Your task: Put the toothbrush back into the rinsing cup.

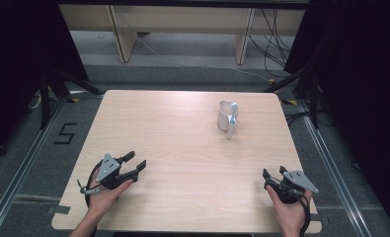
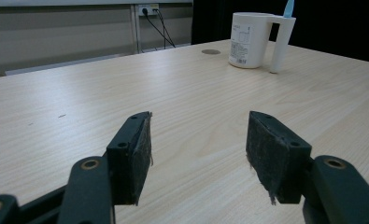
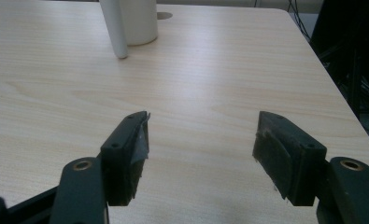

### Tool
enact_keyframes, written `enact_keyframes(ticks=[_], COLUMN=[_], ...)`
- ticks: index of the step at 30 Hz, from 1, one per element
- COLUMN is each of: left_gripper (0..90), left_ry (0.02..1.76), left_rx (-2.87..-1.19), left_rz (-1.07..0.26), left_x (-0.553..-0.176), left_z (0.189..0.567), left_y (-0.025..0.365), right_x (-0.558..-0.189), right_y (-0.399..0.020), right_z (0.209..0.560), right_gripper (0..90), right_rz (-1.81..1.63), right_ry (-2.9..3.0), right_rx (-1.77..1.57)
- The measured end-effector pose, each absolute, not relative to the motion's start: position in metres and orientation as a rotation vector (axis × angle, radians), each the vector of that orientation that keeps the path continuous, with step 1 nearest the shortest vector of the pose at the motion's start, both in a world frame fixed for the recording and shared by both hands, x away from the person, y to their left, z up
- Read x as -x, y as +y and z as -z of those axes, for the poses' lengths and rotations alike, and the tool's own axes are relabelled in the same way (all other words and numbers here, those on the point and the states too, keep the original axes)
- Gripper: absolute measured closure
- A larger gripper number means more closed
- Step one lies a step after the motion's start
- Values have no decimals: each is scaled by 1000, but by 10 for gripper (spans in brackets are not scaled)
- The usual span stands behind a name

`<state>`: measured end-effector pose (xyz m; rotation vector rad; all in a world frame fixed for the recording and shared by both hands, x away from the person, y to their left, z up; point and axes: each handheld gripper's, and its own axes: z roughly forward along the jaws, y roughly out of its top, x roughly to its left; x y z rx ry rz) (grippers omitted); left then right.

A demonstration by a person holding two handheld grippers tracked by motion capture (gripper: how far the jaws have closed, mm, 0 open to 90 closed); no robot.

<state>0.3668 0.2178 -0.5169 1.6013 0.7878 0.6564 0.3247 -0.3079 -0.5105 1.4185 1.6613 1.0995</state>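
We are holding the left gripper (image 1: 135,165) and the right gripper (image 1: 273,172) low near the table's (image 1: 182,148) front corners, jaws spread wide around nothing, while the white mug (image 1: 226,117) is standing well apart toward the far right.

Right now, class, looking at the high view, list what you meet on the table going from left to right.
left hand-held gripper → white mug with a pale blue utensil in it → right hand-held gripper
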Motion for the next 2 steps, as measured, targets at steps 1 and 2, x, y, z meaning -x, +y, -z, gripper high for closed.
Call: enact_keyframes(ticks=[1, 2], left_gripper=[398, 398], left_ry=[815, 819], left_rx=[-1615, -1619], left_rz=[-654, -653], left_x=[-365, -365], left_z=[517, 517], left_y=[218, 218], right_x=[-324, -324], right_y=[-308, -309], right_z=[510, 510], right_gripper=[360, 360], right_rz=[-1089, -1098], right_ry=[1663, 1667], right_rx=[-1416, -1413])
